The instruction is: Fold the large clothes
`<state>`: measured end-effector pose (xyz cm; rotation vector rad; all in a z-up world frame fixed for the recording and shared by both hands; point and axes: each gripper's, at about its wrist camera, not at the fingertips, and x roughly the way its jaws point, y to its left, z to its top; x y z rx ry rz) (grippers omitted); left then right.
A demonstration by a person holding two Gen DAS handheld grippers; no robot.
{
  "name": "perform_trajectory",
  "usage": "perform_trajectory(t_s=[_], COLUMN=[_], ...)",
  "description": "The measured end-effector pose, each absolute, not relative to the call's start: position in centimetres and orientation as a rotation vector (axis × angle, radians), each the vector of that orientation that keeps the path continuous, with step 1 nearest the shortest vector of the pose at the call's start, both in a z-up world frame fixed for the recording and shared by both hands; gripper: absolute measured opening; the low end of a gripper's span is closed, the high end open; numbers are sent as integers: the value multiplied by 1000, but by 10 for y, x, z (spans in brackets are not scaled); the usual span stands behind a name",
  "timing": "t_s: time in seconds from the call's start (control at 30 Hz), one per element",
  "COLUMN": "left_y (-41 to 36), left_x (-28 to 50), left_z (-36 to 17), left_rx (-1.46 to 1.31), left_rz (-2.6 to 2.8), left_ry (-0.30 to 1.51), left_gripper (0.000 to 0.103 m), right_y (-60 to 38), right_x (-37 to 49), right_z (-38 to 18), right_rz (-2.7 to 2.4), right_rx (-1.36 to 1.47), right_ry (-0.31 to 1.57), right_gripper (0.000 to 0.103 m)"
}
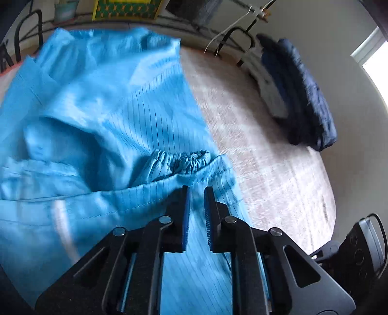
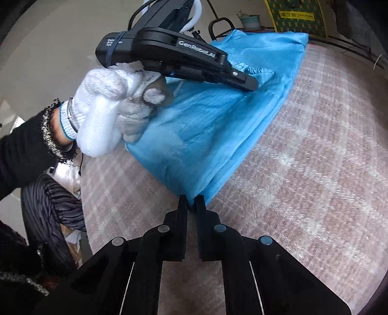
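A light blue pinstriped garment [image 1: 109, 109] lies rumpled on the round table [image 1: 266, 150]; its gathered elastic cuff [image 1: 184, 160] sits just ahead of my left gripper [image 1: 197, 193]. The left jaws stand close together with a fold of blue cloth pinched between the pads. In the right wrist view, a white-gloved hand [image 2: 109, 104] holds the left gripper [image 2: 252, 84], its tip down on the garment [image 2: 218, 133] near the cuff. My right gripper [image 2: 191, 202] is shut on the garment's near corner, which rises off the table [image 2: 315, 169].
A stack of dark navy folded clothes [image 1: 303, 97] lies at the table's far right edge. Black chair backs [image 1: 237, 43], a plant pot [image 2: 251, 21] and a yellow-green box [image 2: 295, 17] stand beyond the table. A black sleeve [image 2: 21, 150] and striped grey fabric [image 2: 53, 201] are at the left.
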<state>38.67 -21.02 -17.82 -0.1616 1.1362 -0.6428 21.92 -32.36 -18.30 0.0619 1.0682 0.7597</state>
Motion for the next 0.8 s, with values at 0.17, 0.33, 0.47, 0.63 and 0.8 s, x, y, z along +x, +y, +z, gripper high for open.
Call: perform_trajectory(t_s=[0.17,0.33,0.47,0.63,0.8], left_y=[-142,-55,-14,-4,3], left_x=[341,297,289,289,288], left_z=[-113,-123,-175,-212,-185], left_rx=[-125,-70,-88,-33,-81], left_rz=[-623,-479,-370,-339,-346], left_ry=[973,927,1003,1048,1019], left_gripper=[12,12,12,12,12], right_y=[-333,-304,-295,-301,-298], right_x=[209,229,236,238,242], right_z=[-133,-131,-158,-188,-185], right_rz=[674,629,553,441,382], right_rx=[94,56,-22,-25,-26], right_ry=[913,898,968,1065,1102], right_gripper=[6,6,6,6,6])
